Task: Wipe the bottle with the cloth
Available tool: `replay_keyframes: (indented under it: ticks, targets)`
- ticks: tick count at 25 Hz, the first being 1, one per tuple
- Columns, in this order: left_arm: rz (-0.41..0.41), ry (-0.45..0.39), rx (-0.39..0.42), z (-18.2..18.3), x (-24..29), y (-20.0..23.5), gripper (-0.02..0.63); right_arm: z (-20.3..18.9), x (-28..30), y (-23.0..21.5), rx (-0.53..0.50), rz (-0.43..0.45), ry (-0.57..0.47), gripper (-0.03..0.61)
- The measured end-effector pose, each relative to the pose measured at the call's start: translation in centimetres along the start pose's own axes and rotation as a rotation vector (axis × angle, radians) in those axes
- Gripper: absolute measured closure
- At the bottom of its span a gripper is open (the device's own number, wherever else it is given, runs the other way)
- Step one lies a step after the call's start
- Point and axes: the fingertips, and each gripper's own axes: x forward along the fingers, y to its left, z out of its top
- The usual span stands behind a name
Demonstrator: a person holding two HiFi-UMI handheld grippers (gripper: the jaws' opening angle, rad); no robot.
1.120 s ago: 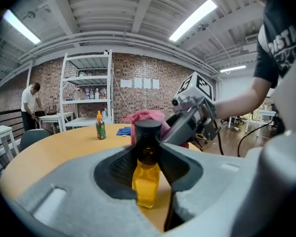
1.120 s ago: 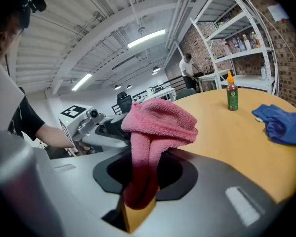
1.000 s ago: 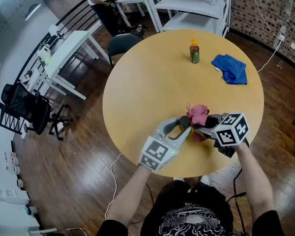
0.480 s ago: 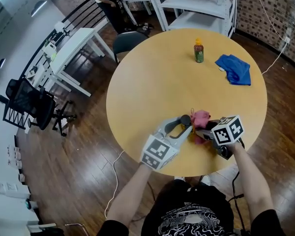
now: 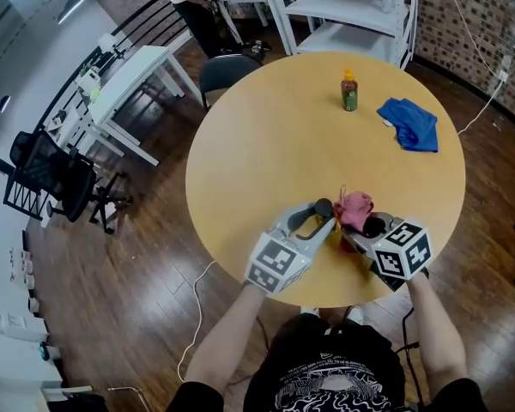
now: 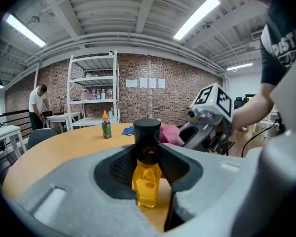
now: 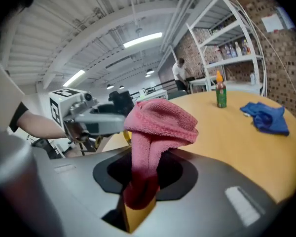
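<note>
Glossy clear plastic bottle (image 6: 147, 184), matt black cap (image 6: 147, 130), in the left gripper (image 5: 326, 218); fuzzy pink terry cloth (image 7: 160, 122) in the right gripper (image 5: 353, 230); smooth wooden table (image 5: 266, 153) beneath both.

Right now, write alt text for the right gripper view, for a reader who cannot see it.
The right tongs pinch a pink cloth, its top flopping over. Just behind it the left tongs hold a black-capped bottle. Farther across the round wooden table are a small green bottle and a crumpled blue cloth.

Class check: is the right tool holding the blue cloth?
No, the right tool grips the pink cloth; the blue cloth lies on the table.
</note>
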Motion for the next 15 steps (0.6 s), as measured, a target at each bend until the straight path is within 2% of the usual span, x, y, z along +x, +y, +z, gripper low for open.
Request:
replay_keyframes:
  ticks: [7,15]
  targets:
    - [0.000,-0.002,-0.007,0.0,0.5,0.2,0.479,5.3,-3.6,4.5,-0.133,0.014,-0.172,0.476]
    - [-0.006,0.005,-0.008,0.2,0.4,0.2,0.479,3.1,-2.1,5.3,-0.126,0.061,-0.160,0.476]
